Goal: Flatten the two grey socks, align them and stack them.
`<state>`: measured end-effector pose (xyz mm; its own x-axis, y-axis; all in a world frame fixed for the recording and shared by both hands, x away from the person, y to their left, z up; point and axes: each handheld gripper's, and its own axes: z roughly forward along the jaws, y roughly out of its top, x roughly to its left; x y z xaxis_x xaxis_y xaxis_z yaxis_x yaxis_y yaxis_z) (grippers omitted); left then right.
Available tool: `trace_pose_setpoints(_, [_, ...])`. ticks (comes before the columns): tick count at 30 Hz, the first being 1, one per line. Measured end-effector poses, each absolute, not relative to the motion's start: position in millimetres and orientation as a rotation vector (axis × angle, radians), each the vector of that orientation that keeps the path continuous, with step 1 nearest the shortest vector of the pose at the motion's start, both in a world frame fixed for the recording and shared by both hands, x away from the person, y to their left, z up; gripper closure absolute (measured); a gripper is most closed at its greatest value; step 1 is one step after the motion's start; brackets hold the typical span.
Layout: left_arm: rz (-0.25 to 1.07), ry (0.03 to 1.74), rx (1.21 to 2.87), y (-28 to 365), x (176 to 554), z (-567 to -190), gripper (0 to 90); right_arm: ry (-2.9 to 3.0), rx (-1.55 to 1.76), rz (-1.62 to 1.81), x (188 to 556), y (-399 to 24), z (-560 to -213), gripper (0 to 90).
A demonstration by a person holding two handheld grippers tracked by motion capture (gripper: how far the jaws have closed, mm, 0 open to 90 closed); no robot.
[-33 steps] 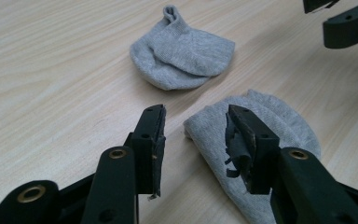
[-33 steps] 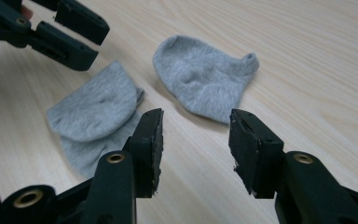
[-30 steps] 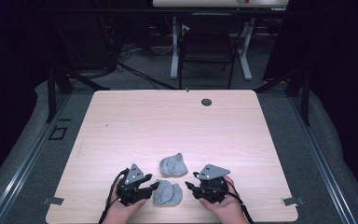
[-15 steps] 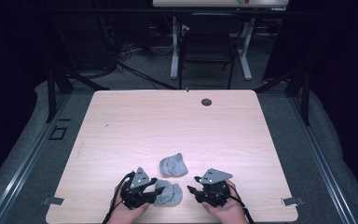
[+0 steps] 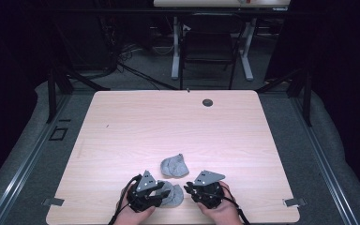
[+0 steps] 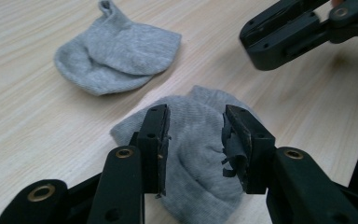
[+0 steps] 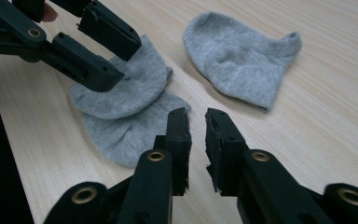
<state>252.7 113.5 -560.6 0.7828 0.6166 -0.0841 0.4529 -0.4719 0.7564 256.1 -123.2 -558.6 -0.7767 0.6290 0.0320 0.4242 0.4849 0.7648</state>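
Both hands are drawing back toward the worktop's (image 5: 122, 140) near edge. Left claw (image 6: 193, 140), parted, is straddling the near sock (image 6: 200, 182); right claw (image 7: 196, 140), slightly parted, empty. Closing squarely should pinch one fold cleanly.

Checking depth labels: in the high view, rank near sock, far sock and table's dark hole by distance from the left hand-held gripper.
1. Near sock, right at the left hand-held gripper, front edge.
2. Far sock, just beyond, slightly right.
3. Dark hole, far edge of the table, right of centre.
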Motion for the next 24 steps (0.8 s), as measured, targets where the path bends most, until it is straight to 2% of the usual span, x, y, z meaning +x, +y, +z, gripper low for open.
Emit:
trace_pose_setpoints(7, [0.252,0.769,2.165,105.8,248.8,-562.6,64.7,2.526,0.868,1.173,256.4,-111.1,-564.0,87.4])
trace_pose_setpoints(16, [0.236,0.758,2.178,101.3,245.7,-565.5,63.1,2.574,0.862,1.146,259.4,-100.8,-577.1,87.2])
trace_pose_setpoints(24, [0.245,0.755,2.225,98.0,244.7,-572.1,66.0,2.577,0.863,1.146,259.9,-100.2,-581.3,88.3])
